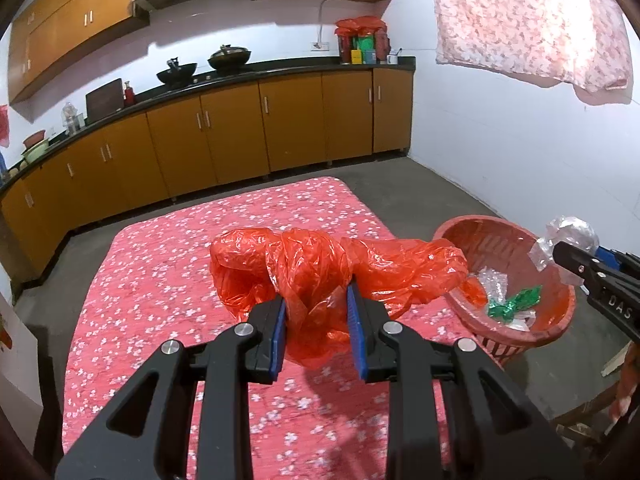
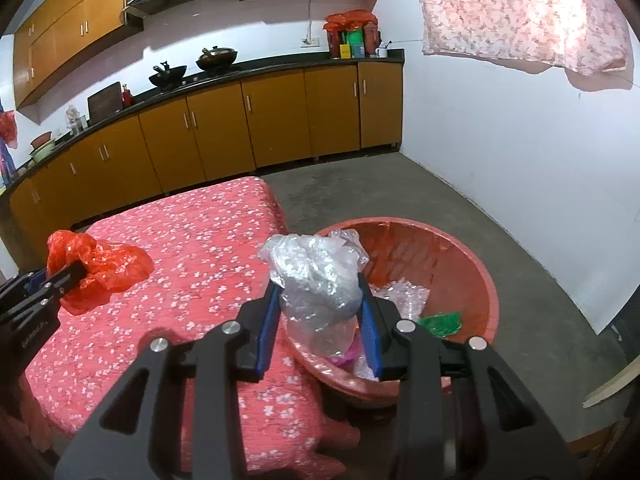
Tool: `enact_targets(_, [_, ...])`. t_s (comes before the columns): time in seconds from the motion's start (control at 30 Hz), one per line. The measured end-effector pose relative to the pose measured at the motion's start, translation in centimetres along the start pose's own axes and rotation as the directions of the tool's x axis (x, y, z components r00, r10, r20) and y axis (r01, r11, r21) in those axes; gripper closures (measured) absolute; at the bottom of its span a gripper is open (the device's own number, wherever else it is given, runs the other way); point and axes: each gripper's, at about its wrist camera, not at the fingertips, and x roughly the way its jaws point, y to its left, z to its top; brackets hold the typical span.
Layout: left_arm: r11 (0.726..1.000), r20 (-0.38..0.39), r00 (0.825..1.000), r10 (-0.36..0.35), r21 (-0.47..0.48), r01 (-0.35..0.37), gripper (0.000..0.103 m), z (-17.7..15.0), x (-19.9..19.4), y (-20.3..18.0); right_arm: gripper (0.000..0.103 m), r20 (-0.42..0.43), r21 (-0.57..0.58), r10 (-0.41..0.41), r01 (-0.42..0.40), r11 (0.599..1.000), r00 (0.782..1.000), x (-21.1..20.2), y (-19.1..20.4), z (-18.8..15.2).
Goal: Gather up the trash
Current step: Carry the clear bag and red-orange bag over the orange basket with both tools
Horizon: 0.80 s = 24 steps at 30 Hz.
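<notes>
Left gripper (image 1: 316, 302) pinches a crumpled red plastic bag (image 1: 320, 264), held above the flowered tablecloth (image 1: 168, 280) with its loose end reaching toward the basket. Right gripper (image 2: 318, 300) clamps a wad of clear plastic wrap (image 2: 316, 276) just over the near rim of the red basket (image 2: 472, 264), which stands on the floor close against the table's corner. Inside the basket lie more clear plastic scraps (image 2: 404, 294), a green wrapper (image 2: 440, 322) and a pink piece partly hidden under the wad. Beyond the basket, bare concrete floor (image 2: 360, 188) runs open to the brown kitchen cabinets (image 2: 224, 136) and the white wall (image 2: 520, 140); the tablecloth beside the basket lies bare.
</notes>
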Motion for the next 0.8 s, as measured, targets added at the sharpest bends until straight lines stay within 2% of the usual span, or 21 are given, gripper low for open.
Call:
enact_targets(0.43, [0.998,-0.032,0.997,-0.064,0.027,0.065,0.076,0.6,2.0,-5.1,0.067,-0.012,0.043,-0.039,0.039,0.998,0.999,1.3,-3.9,0.1])
enact_targets(0.8, [0.984,-0.046,0.984,-0.17,0.051,0.173,0.076,1.9,4.9,-9.7,0.067,-0.016,0.081,-0.09,0.091,0.992,0.996,3.4,-8.4,0.1])
